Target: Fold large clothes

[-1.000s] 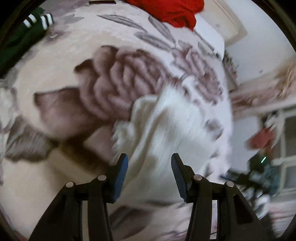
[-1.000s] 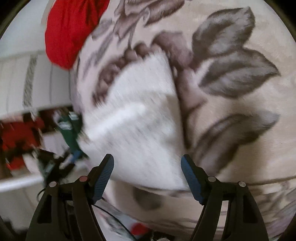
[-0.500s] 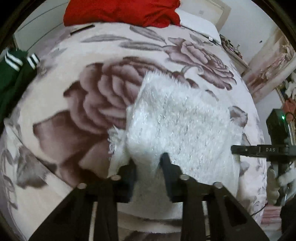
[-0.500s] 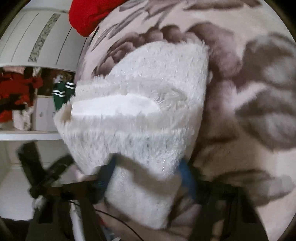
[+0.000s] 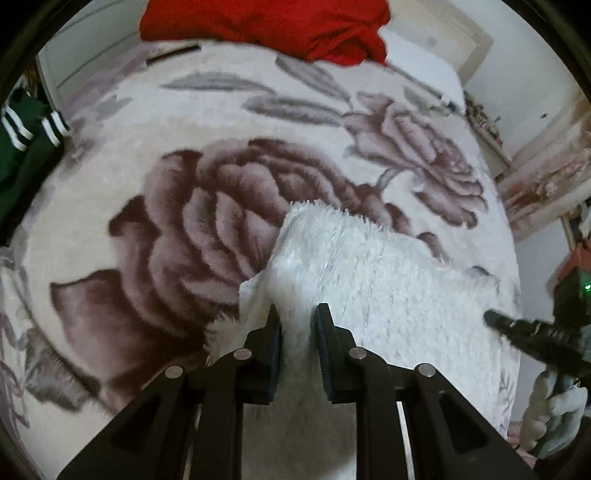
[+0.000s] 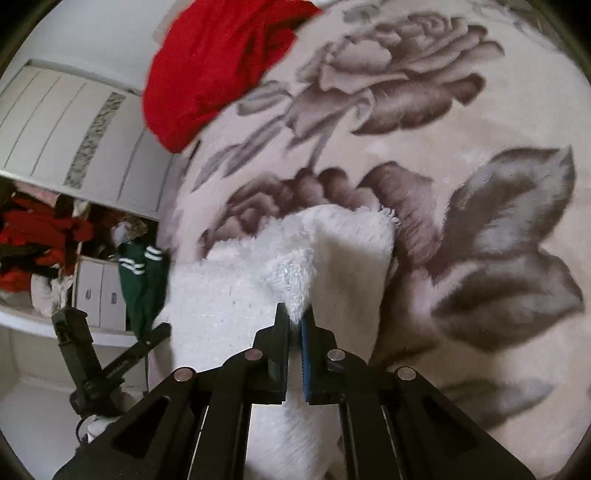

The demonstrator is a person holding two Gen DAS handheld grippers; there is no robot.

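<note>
A fluffy white garment (image 5: 376, 280) lies folded on a cream blanket with large brown roses (image 5: 207, 218). My left gripper (image 5: 298, 317) is shut on the garment's near left edge. The right gripper shows at the right of the left wrist view (image 5: 532, 336). In the right wrist view my right gripper (image 6: 294, 314) is shut on a raised fold of the same white garment (image 6: 332, 251), lifted above the blanket (image 6: 480, 221). The left gripper shows at lower left there (image 6: 110, 365).
A red garment (image 5: 266, 22) lies heaped at the far end of the bed; it also shows in the right wrist view (image 6: 221, 62). A green garment with white stripes (image 5: 22, 147) hangs at the left edge. A wardrobe (image 6: 62, 125) stands beyond.
Both grippers were open over the garment a second ago. They closed on its near edge and now hold it lifted off the blanket.
</note>
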